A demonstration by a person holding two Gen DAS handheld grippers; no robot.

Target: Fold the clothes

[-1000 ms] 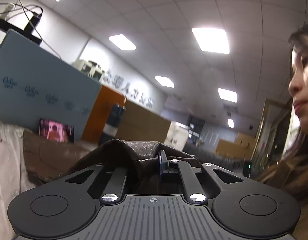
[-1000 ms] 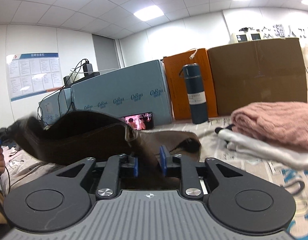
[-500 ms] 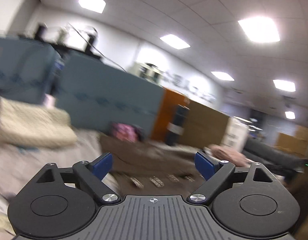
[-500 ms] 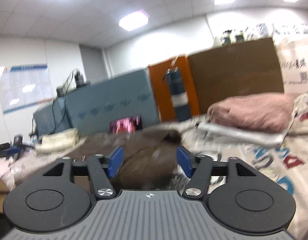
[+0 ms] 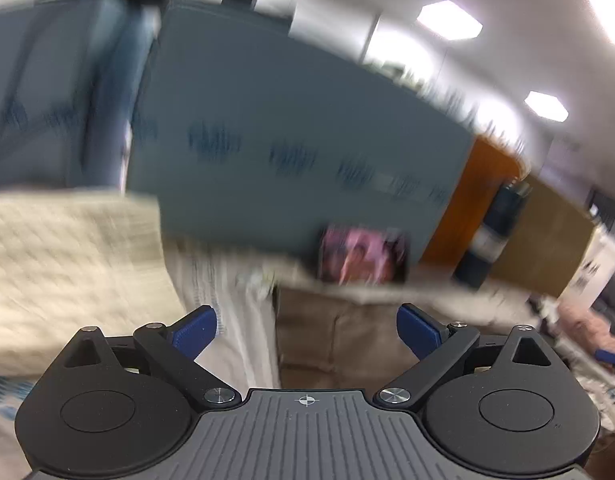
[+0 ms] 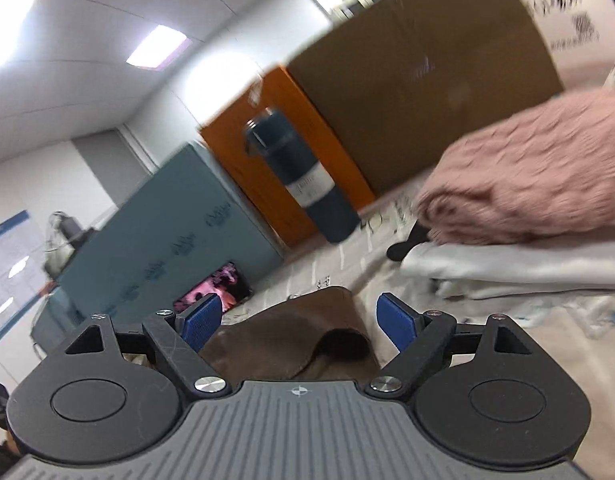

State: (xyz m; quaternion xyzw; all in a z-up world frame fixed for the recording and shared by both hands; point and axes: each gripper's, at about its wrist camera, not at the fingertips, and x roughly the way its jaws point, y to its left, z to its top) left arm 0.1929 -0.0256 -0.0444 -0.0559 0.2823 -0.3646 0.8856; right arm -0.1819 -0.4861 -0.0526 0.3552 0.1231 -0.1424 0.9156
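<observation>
A brown garment (image 5: 339,336) lies flat on the table just ahead of my left gripper (image 5: 305,326), which is open and empty above its left edge. The same brown garment (image 6: 295,332) lies between the spread blue pads of my right gripper (image 6: 299,318), which is open and holds nothing. A fold of the garment gapes near the right pad (image 6: 395,322). The left wrist view is blurred by motion.
A cream folded knit (image 5: 67,264) lies at the left. A pink fluffy garment (image 6: 535,188) rests on a white folded one (image 6: 507,268) at the right. Blue box (image 5: 291,152), orange box (image 6: 283,152), cardboard box (image 6: 423,80), dark flask (image 6: 303,180) and a phone (image 5: 363,256) line the back.
Both grippers let go of the brown garment and opened wide. It now lies on the table. Both cameras swung downward and sideways; the left wrist view is motion-blurred.
</observation>
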